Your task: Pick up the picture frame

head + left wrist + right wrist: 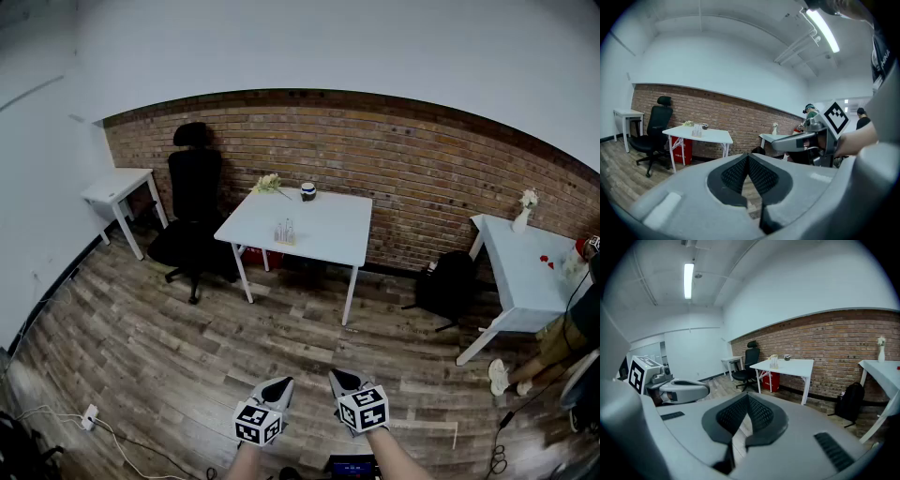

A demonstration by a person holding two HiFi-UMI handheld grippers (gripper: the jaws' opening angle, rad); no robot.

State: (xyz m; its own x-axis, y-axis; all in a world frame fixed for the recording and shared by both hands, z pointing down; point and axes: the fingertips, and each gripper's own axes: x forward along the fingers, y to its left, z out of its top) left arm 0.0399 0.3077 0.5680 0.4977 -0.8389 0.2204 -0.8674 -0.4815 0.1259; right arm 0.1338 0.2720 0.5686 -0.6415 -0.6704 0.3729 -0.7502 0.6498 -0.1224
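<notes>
A small clear picture frame (284, 232) stands upright near the front edge of the white table (328, 234) by the brick wall. It also shows far off in the left gripper view as a frame (697, 131) and in the right gripper view as a frame (774, 363). My left gripper (280, 383) and right gripper (340, 377) hang side by side over the wooden floor, far from the table. Both are shut with nothing between the pads. Its own camera shows the left gripper (748, 157) with jaws together, and the right gripper (748, 397) looks the same.
A black office chair (192, 211) stands left of the table, with a small white desk (117, 187) beyond it. A second white table (516, 267) with a vase (523, 214) is at right, a black backpack (448, 286) beside it. A person (562, 347) is at the right edge. Cables (89, 417) lie at lower left.
</notes>
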